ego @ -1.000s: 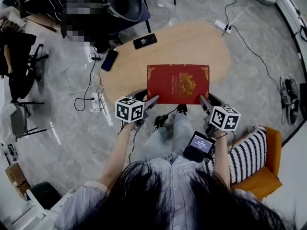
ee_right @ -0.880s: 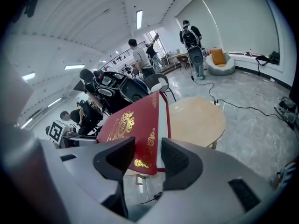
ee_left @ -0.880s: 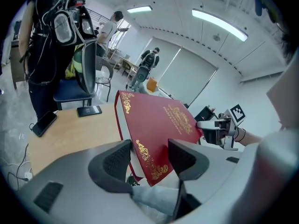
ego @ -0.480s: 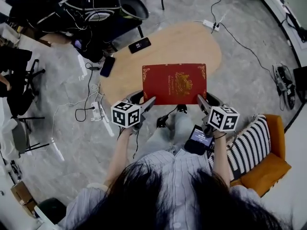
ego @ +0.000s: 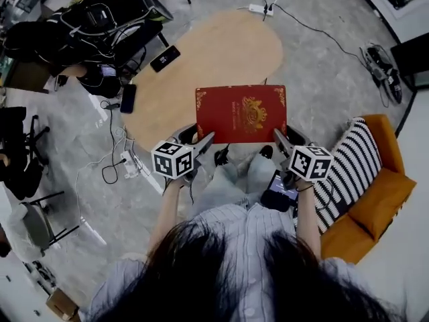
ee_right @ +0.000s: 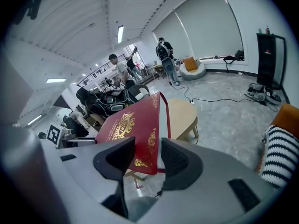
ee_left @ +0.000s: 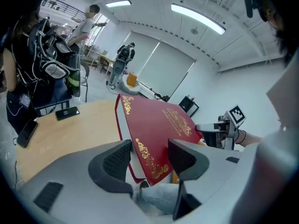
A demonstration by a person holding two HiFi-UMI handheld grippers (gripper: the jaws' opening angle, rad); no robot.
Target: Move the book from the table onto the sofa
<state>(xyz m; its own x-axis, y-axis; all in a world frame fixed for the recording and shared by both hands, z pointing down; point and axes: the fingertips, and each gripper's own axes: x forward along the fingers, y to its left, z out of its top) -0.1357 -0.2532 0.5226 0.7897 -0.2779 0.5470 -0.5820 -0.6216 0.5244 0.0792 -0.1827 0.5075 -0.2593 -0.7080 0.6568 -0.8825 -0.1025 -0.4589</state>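
The red book [ego: 240, 113] is held up off the table [ego: 221, 49] — one near corner is pinched by the left gripper [ego: 203, 141], the other by the right gripper [ego: 279, 138].

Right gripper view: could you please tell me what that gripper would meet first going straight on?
The right gripper is clamped on the red book, so the book fills that line; beyond it, probably the wooden table, though depth is unclear.
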